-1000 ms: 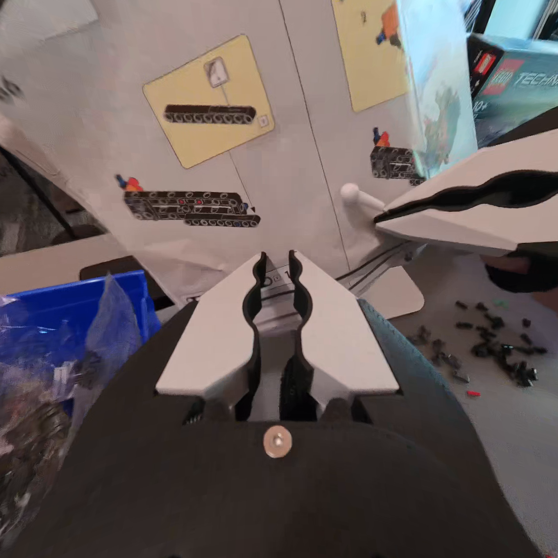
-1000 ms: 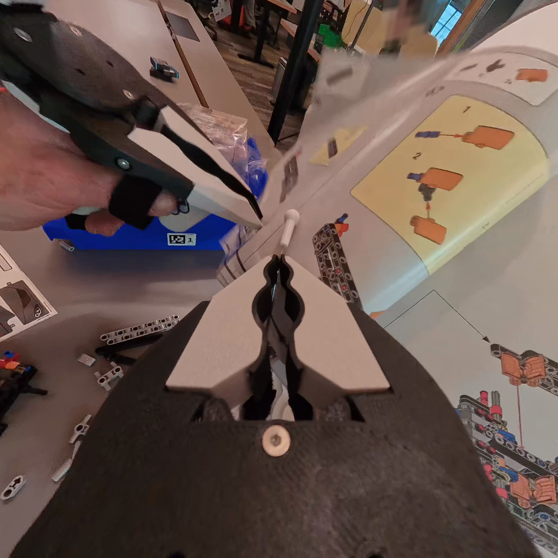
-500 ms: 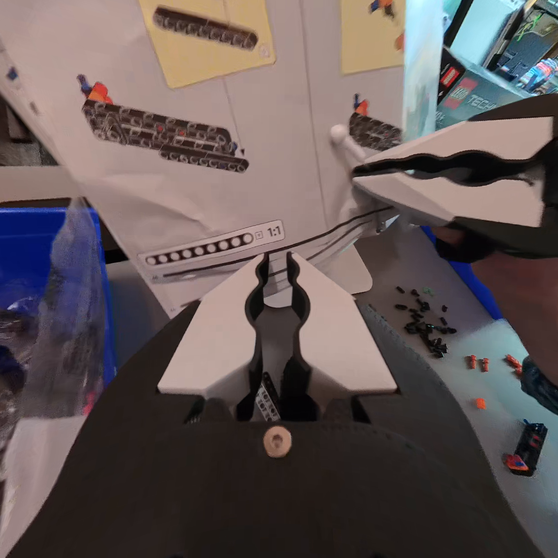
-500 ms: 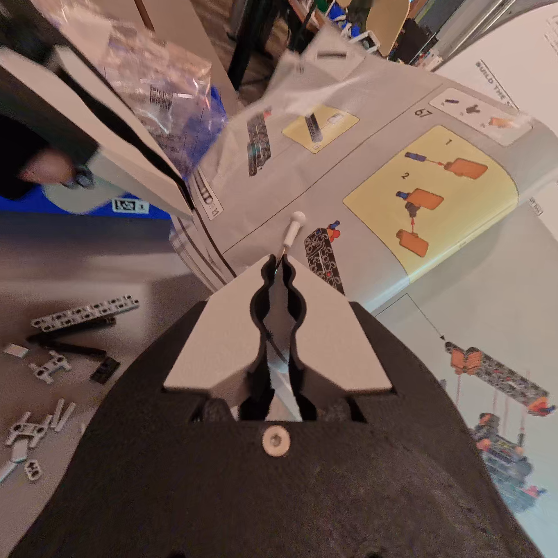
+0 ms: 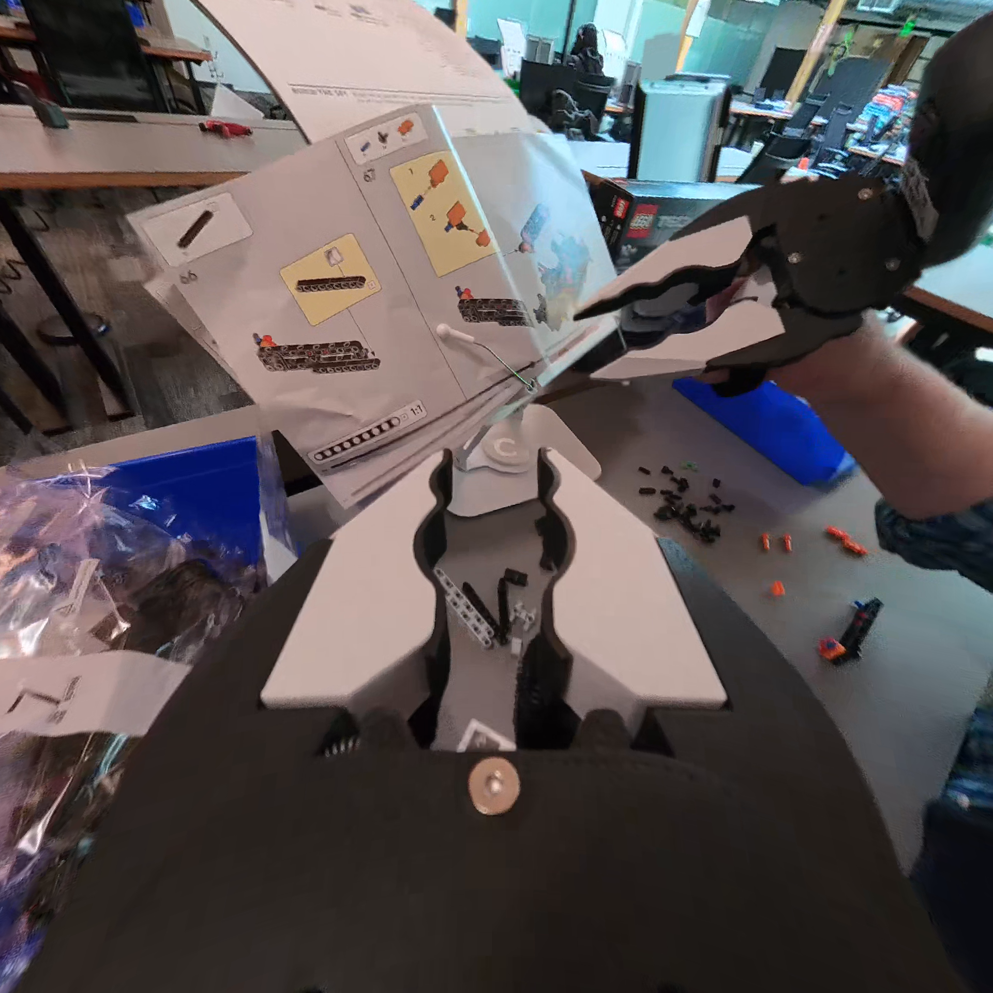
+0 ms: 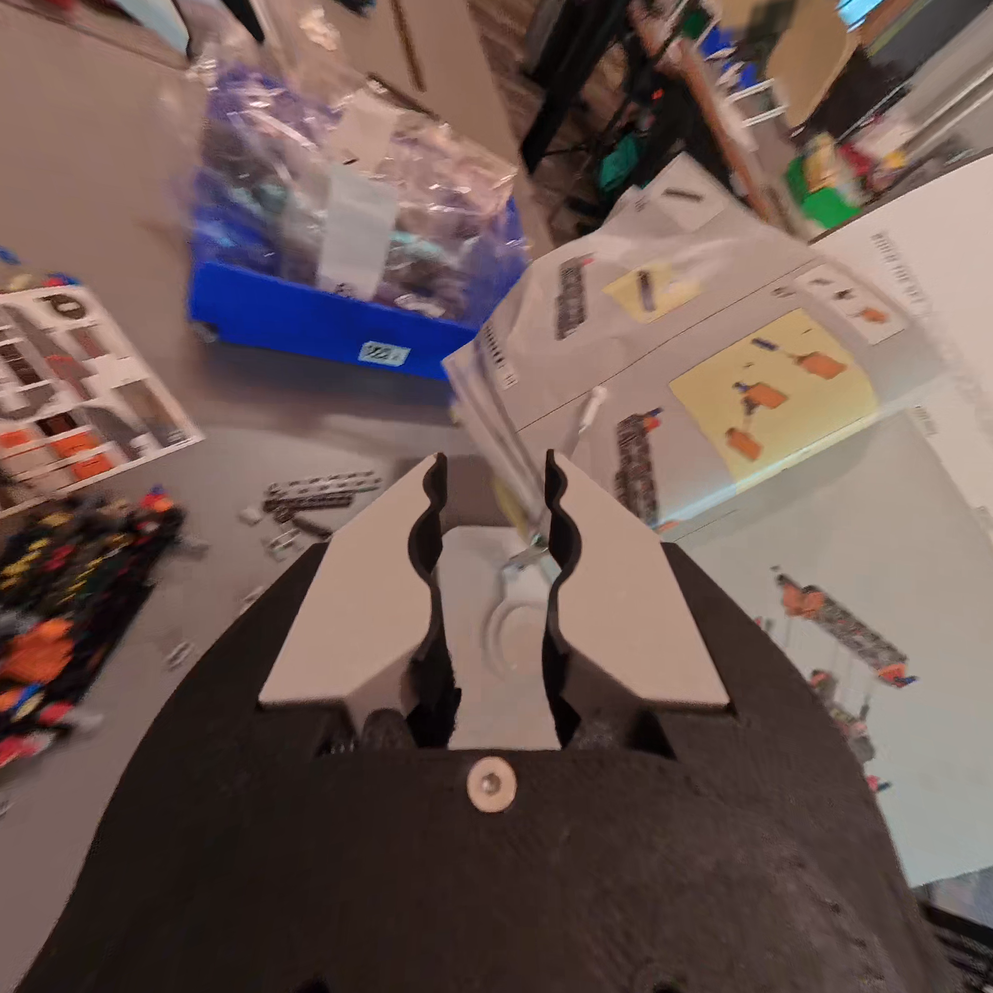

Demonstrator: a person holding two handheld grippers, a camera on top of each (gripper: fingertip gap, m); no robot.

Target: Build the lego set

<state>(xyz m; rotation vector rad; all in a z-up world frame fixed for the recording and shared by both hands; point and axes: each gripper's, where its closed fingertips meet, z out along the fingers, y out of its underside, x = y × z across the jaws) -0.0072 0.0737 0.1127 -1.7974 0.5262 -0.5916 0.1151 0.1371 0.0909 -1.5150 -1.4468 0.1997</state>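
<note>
- Left gripper (image 5: 493, 466): released, jaws wide apart with nothing between them, held above the table (image 5: 752, 698).
- Beams (image 5: 473, 607): a pale grey one and black ones with small grey connectors lie loose on the table, seen through the gap of the left jaws.
- Bag (image 5: 80, 564) of parts: clear plastic, heaped in a blue bin (image 5: 204, 473) at the table's left edge.
- Small model (image 5: 851, 637): black with orange and blue, lying toward the table's right edge; orange pins (image 5: 776, 542) lie scattered beyond it.
- Black pins (image 5: 688, 508): a loose cluster near the table's middle, just right of the stand (image 5: 510, 462).
- Stand: white, its base directly ahead of the left jaws, carrying the open manual (image 5: 376, 290), which is tilted back; a white-tipped clip arm (image 5: 457, 336) rests across the fold.
- Right gripper (image 6: 493, 461): released, jaws apart and empty, at the manual's lower right corner, beside the edge of the right-hand page; whether it touches the paper cannot be told.
- Box (image 5: 645, 215): dark, standing behind the manual toward the table's far edge.
- Sorting sheet (image 6: 70, 387) and a multicoloured pile (image 6: 70, 591) of parts: blurred in the right wrist view, lying at its left side.
</note>
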